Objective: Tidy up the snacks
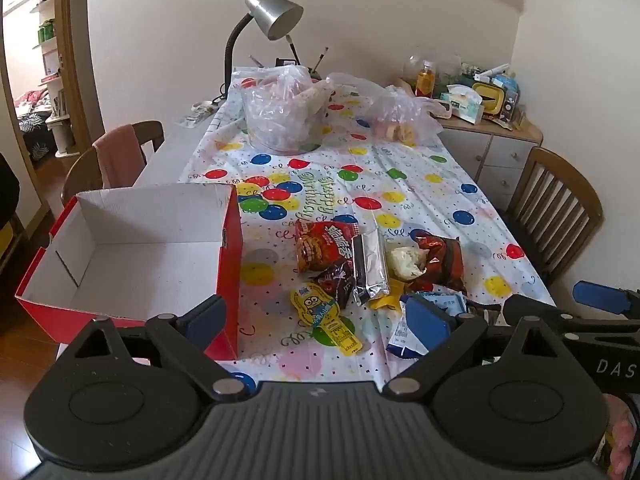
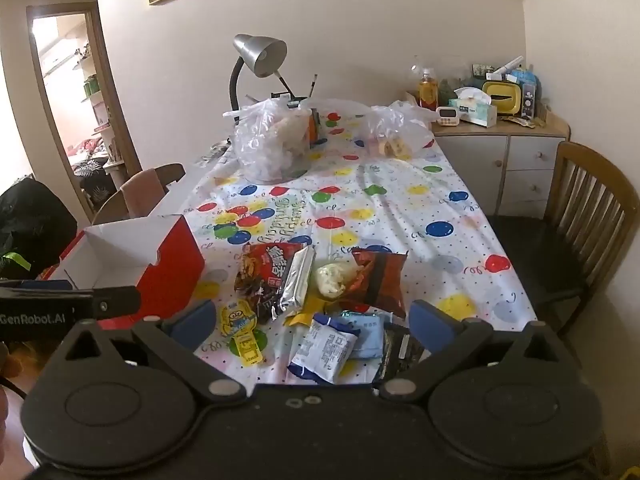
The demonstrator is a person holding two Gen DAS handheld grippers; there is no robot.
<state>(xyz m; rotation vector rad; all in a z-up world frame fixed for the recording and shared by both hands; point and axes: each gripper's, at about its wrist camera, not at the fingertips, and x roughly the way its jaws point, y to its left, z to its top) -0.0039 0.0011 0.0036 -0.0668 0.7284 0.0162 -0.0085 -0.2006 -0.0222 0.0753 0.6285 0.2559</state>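
Note:
A red cardboard box [image 1: 132,256] [image 2: 160,264] with a white, bare inside stands at the table's front left. Right of it lies a heap of snack packs: a red noodle bag [image 1: 324,246] [image 2: 264,264], a silver foil pack [image 1: 372,266] [image 2: 296,280], a dark red bag [image 1: 440,264] [image 2: 376,280], a yellow cartoon pack [image 1: 320,312] [image 2: 238,322] and blue-white packs [image 2: 328,348] [image 1: 404,338]. My left gripper [image 1: 316,318] hangs open above the table's near edge, beside the box corner. My right gripper [image 2: 312,322] is open over the blue-white packs, holding nothing.
Two clear plastic bags [image 1: 280,116] [image 1: 400,114] and a desk lamp [image 1: 272,16] sit at the far end of the balloon-print tablecloth [image 1: 420,200]. Wooden chairs [image 1: 556,212] [image 1: 116,156] flank the table. A cluttered cabinet [image 2: 500,136] stands at the back right.

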